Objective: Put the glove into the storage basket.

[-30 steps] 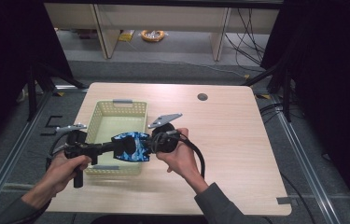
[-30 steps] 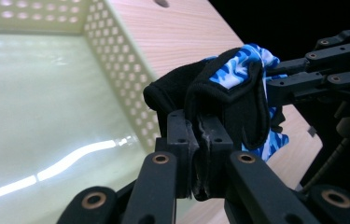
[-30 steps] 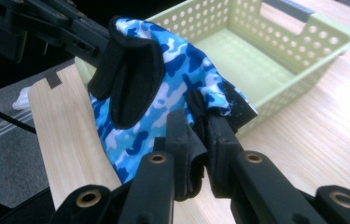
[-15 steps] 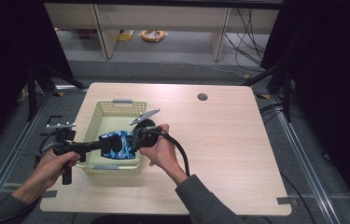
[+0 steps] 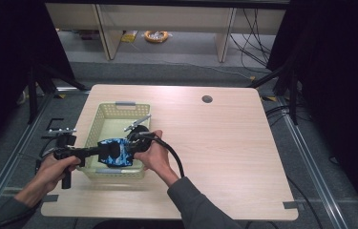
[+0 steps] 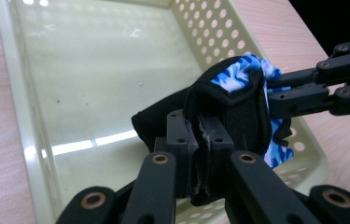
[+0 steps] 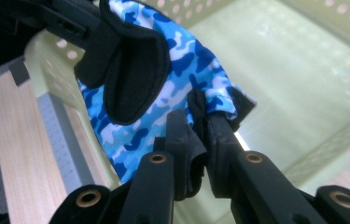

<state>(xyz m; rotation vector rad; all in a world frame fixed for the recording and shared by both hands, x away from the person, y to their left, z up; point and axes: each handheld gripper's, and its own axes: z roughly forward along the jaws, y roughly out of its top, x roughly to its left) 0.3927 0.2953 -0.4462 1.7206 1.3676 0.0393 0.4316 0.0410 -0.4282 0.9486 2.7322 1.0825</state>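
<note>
A blue camouflage cloth with black trim [image 5: 113,152] hangs over the near end of a pale green perforated basket [image 5: 101,120]. Both grippers grip it from opposite sides. My left gripper [image 5: 99,151] comes in from the left, shut on the cloth's black part [image 6: 228,116]. My right gripper [image 5: 130,147] comes from the right, shut on a blue edge of the cloth [image 7: 182,79]. In the left gripper view my jaws pinch the black fabric above the basket floor [image 6: 107,74], with the right gripper's black links [image 6: 322,88] at the right.
The basket stands on the left part of a light wooden table [image 5: 215,143]. A round cable hole [image 5: 207,99] lies near the table's far edge. A black cable [image 5: 174,160] trails from the right gripper. Dark frames and a floor rail flank the table.
Both hands have carried the cloth leftward and down, from beside the basket's right rim to over its near end. Both grips have held.
</note>
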